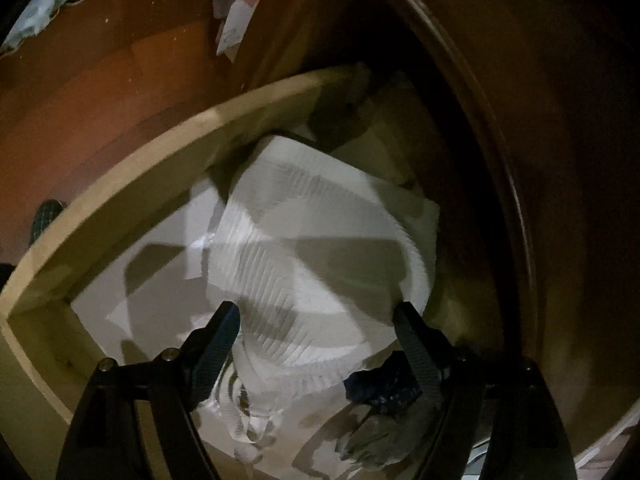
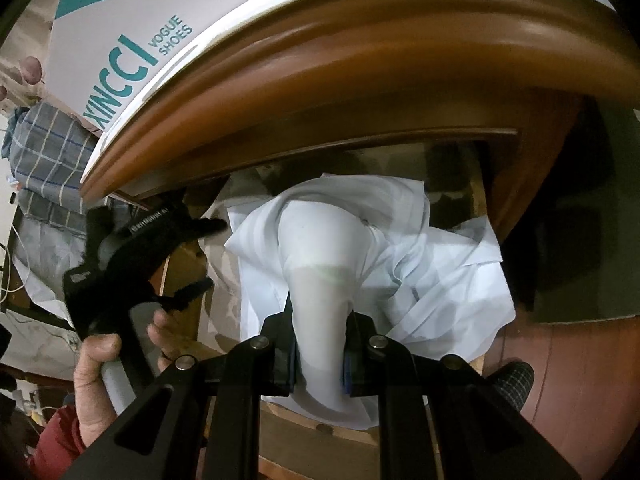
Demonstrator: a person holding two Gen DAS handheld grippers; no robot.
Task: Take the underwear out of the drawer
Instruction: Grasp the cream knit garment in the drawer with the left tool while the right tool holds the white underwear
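White underwear (image 2: 320, 264) hangs in a pinched fold over the open wooden drawer (image 2: 486, 200). My right gripper (image 2: 320, 344) is shut on it and holds it up out of the other white cloth (image 2: 452, 280). In the left wrist view the same white ribbed garment (image 1: 304, 248) fills the drawer (image 1: 132, 184), and my left gripper (image 1: 316, 316) is open just above it, fingers on either side, holding nothing. My left gripper also shows in the right wrist view (image 2: 200, 256), at the drawer's left edge, in a hand.
A white shoe box (image 2: 168, 24) lies on the dresser top above the drawer. A dark blue and grey cloth (image 1: 380, 412) lies at the drawer's near right. Checked fabric (image 2: 44, 152) is piled at left. Reddish floor (image 1: 80, 92) lies beyond the drawer.
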